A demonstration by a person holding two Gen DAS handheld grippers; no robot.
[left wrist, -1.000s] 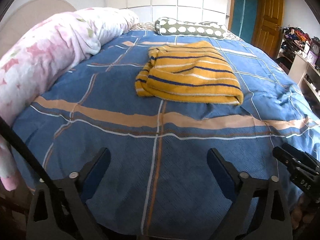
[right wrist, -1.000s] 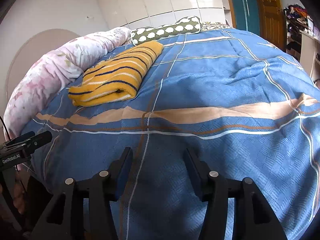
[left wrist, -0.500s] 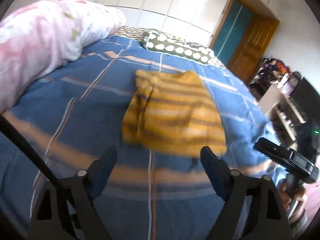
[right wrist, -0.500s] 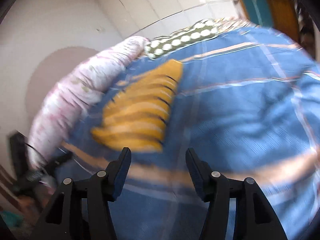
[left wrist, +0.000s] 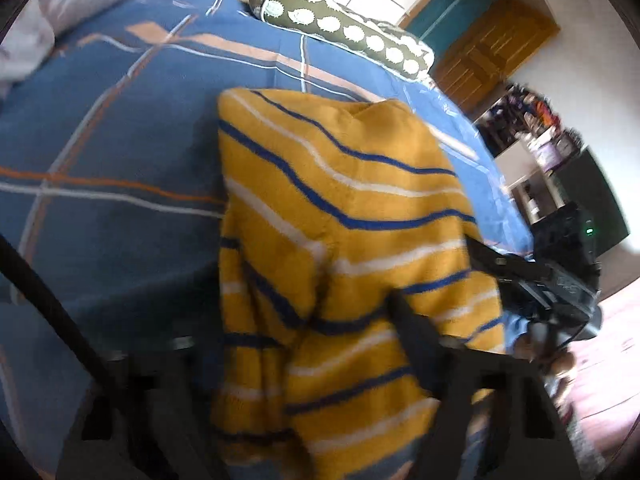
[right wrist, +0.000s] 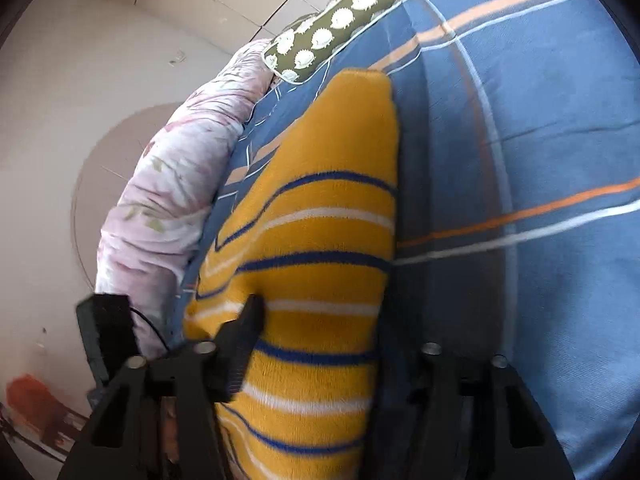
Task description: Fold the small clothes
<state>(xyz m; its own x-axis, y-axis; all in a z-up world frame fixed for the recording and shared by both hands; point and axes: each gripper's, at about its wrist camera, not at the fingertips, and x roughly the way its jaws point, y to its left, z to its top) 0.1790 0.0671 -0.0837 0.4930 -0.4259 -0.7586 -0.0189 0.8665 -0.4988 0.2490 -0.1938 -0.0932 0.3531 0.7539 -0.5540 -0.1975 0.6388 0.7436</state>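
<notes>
I am bringing both claws in over a folded yellow sweater on the bed. My left claw is closing its 2 fingers, with the near end of the yellow striped sweater lying between them; the fabric covers most of the left finger, the right finger is lying over the knit, and I cannot tell whether the pads are pressing on it. My right claw is closing too, its left finger resting on top of the sweater and the right finger hidden in shadow along the garment's right edge; whether it is gripping I cannot tell. The sweater, yellow with blue and white stripes, is lying folded on the blue plaid bedspread, its far end pointing toward the head edge of the bed. There, a green pillow with white hedgehog prints is lying across the bedspread. A pink floral quilt is bunched along the left edge of the bed. In the left claw's view my other tool is showing black at the sweater's right edge, with a wooden door and cluttered shelves standing beyond the bed's far right corner.
</notes>
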